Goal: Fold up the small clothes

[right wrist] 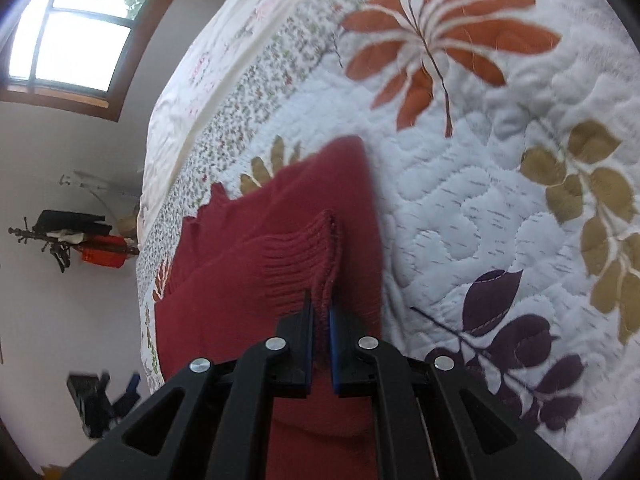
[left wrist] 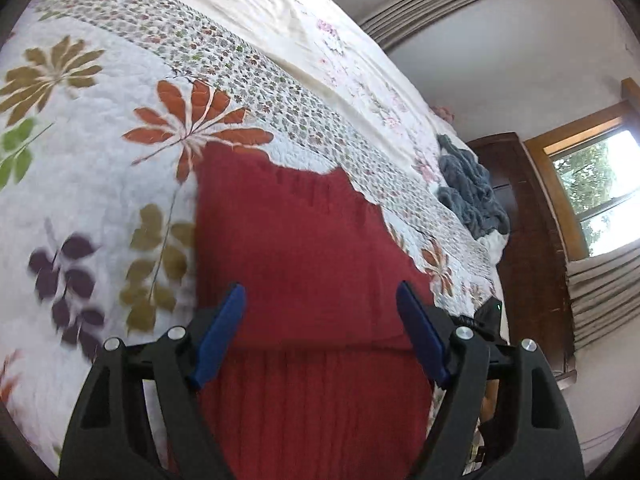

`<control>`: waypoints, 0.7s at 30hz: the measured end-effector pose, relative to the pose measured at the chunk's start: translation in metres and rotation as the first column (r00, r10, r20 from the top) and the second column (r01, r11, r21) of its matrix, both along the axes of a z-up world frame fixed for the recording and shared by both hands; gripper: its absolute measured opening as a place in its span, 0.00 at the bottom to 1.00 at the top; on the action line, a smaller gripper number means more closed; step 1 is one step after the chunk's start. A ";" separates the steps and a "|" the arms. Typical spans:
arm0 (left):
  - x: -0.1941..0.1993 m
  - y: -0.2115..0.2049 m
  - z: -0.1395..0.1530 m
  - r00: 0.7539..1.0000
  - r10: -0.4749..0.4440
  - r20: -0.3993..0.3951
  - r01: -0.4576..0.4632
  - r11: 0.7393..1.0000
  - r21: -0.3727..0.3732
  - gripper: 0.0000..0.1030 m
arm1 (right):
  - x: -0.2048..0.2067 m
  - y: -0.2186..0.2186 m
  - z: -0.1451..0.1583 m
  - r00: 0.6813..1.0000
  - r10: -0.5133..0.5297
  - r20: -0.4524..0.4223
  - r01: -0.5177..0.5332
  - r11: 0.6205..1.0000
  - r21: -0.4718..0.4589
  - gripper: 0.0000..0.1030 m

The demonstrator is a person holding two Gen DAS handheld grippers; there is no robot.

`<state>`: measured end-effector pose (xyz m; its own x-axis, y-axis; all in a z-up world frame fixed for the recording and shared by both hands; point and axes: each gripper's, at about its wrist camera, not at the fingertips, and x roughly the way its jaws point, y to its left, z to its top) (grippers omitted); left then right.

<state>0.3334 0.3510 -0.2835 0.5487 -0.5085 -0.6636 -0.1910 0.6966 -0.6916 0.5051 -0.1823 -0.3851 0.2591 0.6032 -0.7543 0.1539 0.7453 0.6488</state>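
A dark red knit garment (left wrist: 296, 248) lies on the quilted bed, a folded layer ending in an edge just ahead of my left fingers. My left gripper (left wrist: 320, 300) hangs open above it, its blue fingers wide apart with nothing between them. In the right wrist view the same red garment (right wrist: 280, 240) is lifted at its ribbed hem (right wrist: 316, 256). My right gripper (right wrist: 320, 308) is shut on that ribbed hem, which stands up from between the blue pads.
The white floral quilt (left wrist: 100, 168) covers the bed, with a cream sheet (left wrist: 280, 4) farther back. A grey-blue crumpled cloth (left wrist: 468, 188) lies near the bed's far edge, next to a dark wooden cabinet (left wrist: 524, 240). Windows, curtains and a coat rack (right wrist: 68, 236) line the walls.
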 end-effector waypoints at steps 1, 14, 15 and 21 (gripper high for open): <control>0.011 0.000 -0.004 1.000 -0.006 -0.006 0.006 1.000 -0.002 0.74 | 0.000 -0.001 -0.002 1.000 0.008 0.006 -0.008 1.000 0.002 0.07; 0.103 0.026 -0.098 0.981 -0.021 -0.195 0.022 1.000 -0.001 0.52 | 0.036 0.002 -0.010 0.999 0.053 0.005 -0.053 0.994 0.094 0.06; 0.104 0.029 -0.099 0.980 -0.012 -0.199 0.010 1.000 -0.014 0.50 | 0.039 0.001 -0.019 0.999 0.052 -0.013 -0.051 0.995 0.080 0.00; 0.072 0.016 -0.050 0.990 -0.129 -0.064 0.123 0.988 -0.092 0.57 | 0.013 0.005 0.010 0.992 0.094 0.079 -0.107 0.976 0.189 0.05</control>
